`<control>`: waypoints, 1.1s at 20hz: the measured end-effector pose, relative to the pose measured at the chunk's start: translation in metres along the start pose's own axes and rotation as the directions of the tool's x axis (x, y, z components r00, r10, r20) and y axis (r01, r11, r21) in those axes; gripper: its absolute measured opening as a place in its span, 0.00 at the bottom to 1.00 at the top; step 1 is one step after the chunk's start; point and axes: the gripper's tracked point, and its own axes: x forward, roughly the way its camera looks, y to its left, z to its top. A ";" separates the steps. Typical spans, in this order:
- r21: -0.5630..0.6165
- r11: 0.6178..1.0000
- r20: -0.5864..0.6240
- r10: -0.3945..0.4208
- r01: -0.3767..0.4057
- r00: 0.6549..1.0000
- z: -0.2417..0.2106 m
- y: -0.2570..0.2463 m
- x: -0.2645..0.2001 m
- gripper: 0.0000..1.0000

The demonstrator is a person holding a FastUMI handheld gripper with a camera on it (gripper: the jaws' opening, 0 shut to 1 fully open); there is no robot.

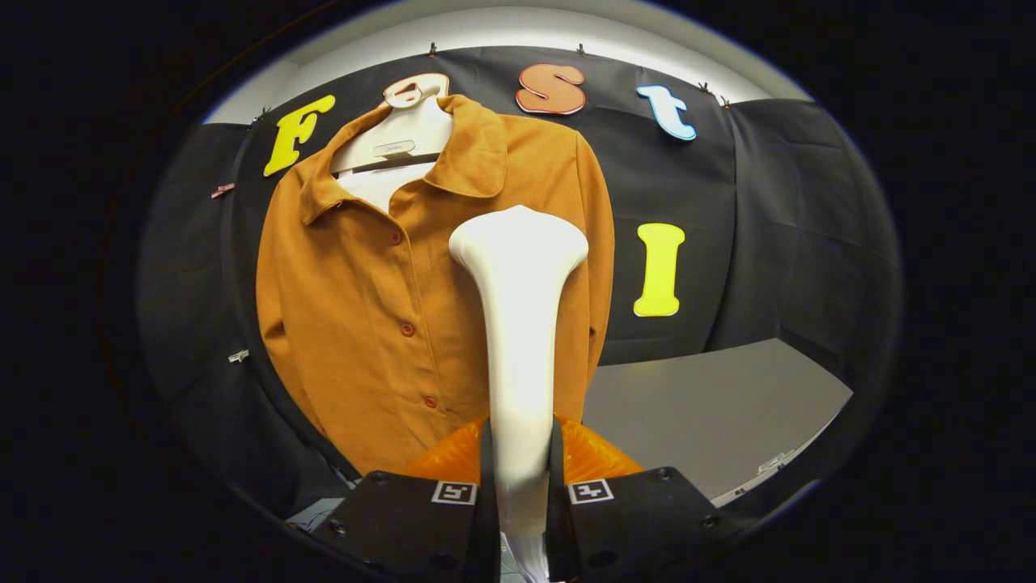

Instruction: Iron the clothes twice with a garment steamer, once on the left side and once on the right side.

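An orange-brown buttoned shirt (364, 291) hangs on a white hanger (401, 134) against the black cloth wall. My gripper (520, 478) is shut on the handle of a white garment steamer (518, 324), both fingers pressing its sides. The steamer stands upright between the fingers, and its wide head (518, 239) lies over the shirt's right half, right of the button row at chest height. Whether the head touches the cloth I cannot tell.
A grey table top (712, 413) stretches to the right beyond the fingers, below the black cloth wall (777, 227). A small clear object (769, 463) lies near the table's right edge. Small clips (238, 355) hold the cloth left of the shirt.
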 end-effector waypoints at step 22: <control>0.023 1.000 -0.152 -0.004 0.007 0.988 -0.171 0.008 0.051 0.26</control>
